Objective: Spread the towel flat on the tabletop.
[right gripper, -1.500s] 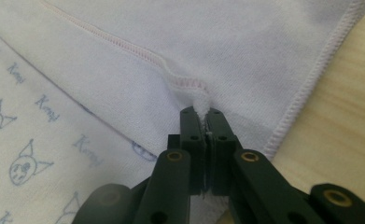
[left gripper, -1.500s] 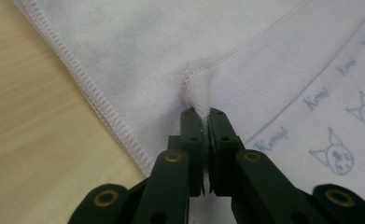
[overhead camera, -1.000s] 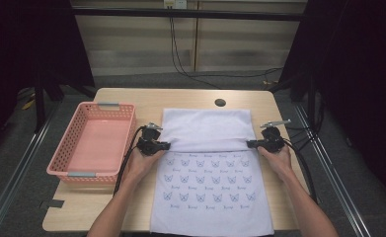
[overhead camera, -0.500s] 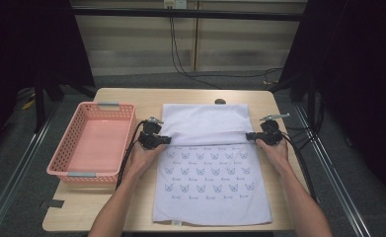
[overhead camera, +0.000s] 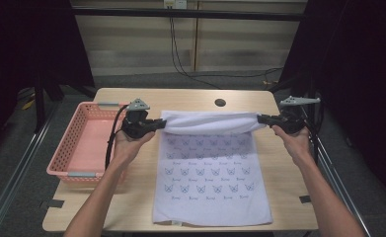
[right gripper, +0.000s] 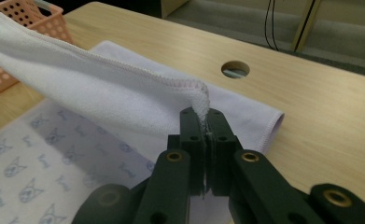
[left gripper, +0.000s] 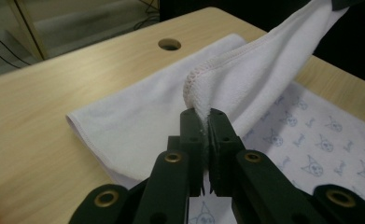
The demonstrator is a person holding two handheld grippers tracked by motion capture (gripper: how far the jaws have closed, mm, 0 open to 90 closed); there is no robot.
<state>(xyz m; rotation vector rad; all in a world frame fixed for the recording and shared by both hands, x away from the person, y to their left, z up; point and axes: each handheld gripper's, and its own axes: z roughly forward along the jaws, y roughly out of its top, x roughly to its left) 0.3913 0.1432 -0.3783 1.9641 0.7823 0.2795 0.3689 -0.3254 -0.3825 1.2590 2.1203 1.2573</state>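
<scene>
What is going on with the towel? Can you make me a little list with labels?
Thing being handled: white towel with small cat-face prints
Left gripper: jaws shut on one corner of the towel's folded-over edge
Right gripper: jaws shut on the other corner of that edge
Towel state: held edge lifted off the table and stretched between the grippers; the rest lies flat
Basket: pink, beside the towel on the left
Table: light wood, with a round hole beyond the towel

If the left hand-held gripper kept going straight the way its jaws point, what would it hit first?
The towel it already pinches: the lifted fold stretches straight ahead of the left hand-held gripper. Beyond that probably the right one, though depth is unclear.
</scene>
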